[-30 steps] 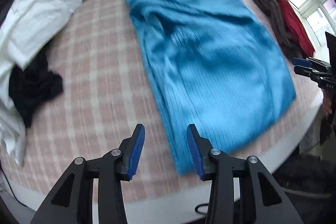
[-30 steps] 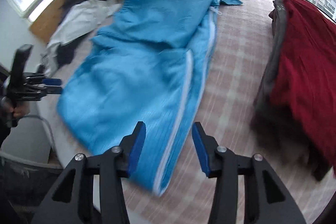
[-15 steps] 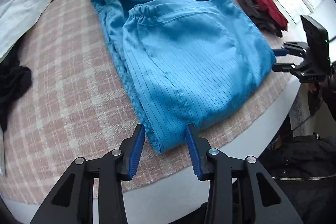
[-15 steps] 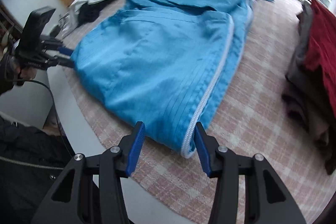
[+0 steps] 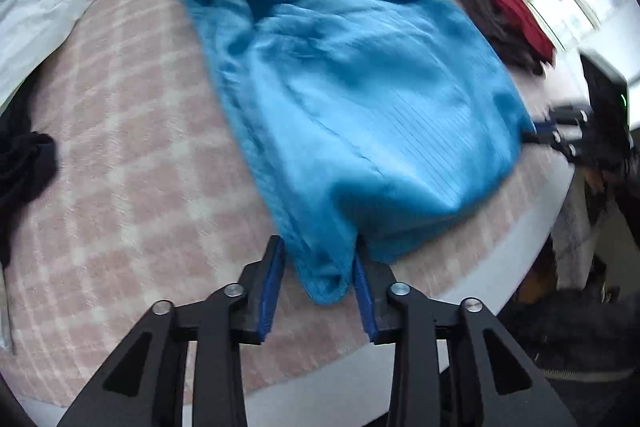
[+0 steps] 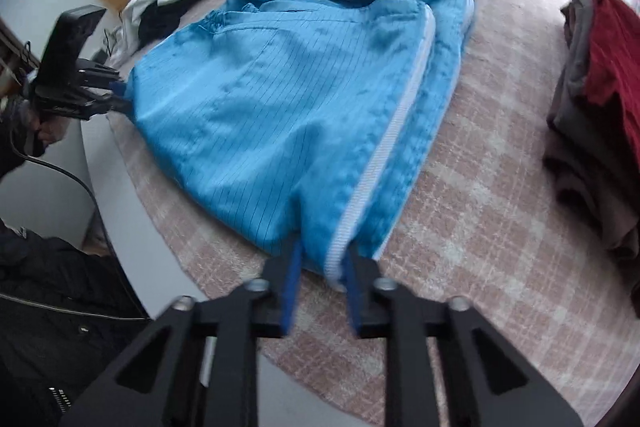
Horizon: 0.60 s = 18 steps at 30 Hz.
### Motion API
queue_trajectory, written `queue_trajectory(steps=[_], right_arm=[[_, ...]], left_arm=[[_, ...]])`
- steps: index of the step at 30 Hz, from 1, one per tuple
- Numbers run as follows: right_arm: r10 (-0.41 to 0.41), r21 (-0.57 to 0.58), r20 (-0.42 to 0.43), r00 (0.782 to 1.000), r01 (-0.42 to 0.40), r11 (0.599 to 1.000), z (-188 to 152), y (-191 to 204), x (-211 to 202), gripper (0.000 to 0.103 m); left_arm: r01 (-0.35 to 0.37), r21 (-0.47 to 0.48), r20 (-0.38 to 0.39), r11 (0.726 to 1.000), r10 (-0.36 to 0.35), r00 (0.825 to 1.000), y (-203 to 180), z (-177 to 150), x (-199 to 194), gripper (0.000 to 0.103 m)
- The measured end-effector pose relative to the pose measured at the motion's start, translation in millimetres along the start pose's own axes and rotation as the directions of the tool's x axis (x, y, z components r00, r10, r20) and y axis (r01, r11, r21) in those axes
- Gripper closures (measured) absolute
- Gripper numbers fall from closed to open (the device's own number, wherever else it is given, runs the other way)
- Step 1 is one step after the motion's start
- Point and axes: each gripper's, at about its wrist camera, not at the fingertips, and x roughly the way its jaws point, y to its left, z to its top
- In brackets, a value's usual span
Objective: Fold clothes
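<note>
While its long axis runs from the near edge toward the windows, the bright blue pinstriped garment with a white zipper band (image 6: 320,99) lies spread on the round surface under a pink-and-white checked cloth (image 6: 472,235), its near end doubled back on itself. The left gripper (image 5: 318,269) points steeply down at the garment's near left corner, and its jaws, which have just been narrowing, have that corner bunched between the blue pads, the fabric touching both. The right gripper (image 6: 322,279) tilts down likewise at the near right corner, where the zipper band ends; its jaws have just been closing and now pinch that edge. Crumpled white and black clothes (image 5: 36,27) lie well apart to the left, a stack of grey and dark red clothes (image 6: 600,107) to the right.
</note>
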Motion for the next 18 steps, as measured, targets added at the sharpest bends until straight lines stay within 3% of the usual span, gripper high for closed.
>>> queue_trajectory(steps=[3, 6, 9, 11, 12, 13, 16, 18], right_arm=[[-0.014, -0.001, -0.01, 1.0, 0.014, 1.0, -1.0, 4.3, 1.4, 0.088], [-0.032, -0.007, -0.017, 0.999, 0.032, 0.999, 1.0, 8.1, 0.3, 0.086], [-0.064, -0.039, -0.016, 0.998, 0.064, 0.997, 2.7, 11.3, -3.5, 0.079], [-0.07, -0.053, -0.022, 0.997, 0.069, 0.996, 1.2, 12.1, -0.3, 0.078], [-0.071, -0.057, -0.025, 0.997, 0.07, 0.996, 1.7, 11.8, 1.6, 0.078], [-0.065, -0.052, -0.027, 0.998, 0.063, 0.997, 3.1, 10.0, 2.4, 0.078], [-0.005, 0.004, -0.02, 1.0, 0.005, 1.0, 9.2, -0.6, -2.8, 0.092], [0.055, 0.059, -0.005, 0.998, -0.054, 0.997, 15.3, -10.0, -10.3, 0.095]], left_arm=[[0.013, 0.008, 0.018, 1.0, -0.013, 1.0, 3.8, 4.4, -11.0, 0.068], [0.017, 0.053, 0.011, 0.998, -0.018, 1.0, -1.0, -0.4, -17.2, 0.056], [0.018, 0.104, 0.003, 0.994, -0.018, 1.0, -8.7, -26.3, -8.7, 0.057], [0.022, 0.116, 0.0, 0.993, -0.022, 1.0, -11.2, -30.8, -8.9, 0.07], [0.023, 0.122, -0.002, 0.992, -0.023, 1.0, -12.5, -33.1, -9.0, 0.094], [0.025, 0.128, -0.003, 0.992, -0.025, 1.0, -13.8, -35.3, -9.1, 0.102], [0.068, 0.111, 0.017, 0.992, -0.071, 0.997, -11.4, -31.9, -16.1, 0.102], [0.112, 0.065, 0.036, 0.992, -0.114, 0.993, -3.0, -18.6, -29.5, 0.102]])
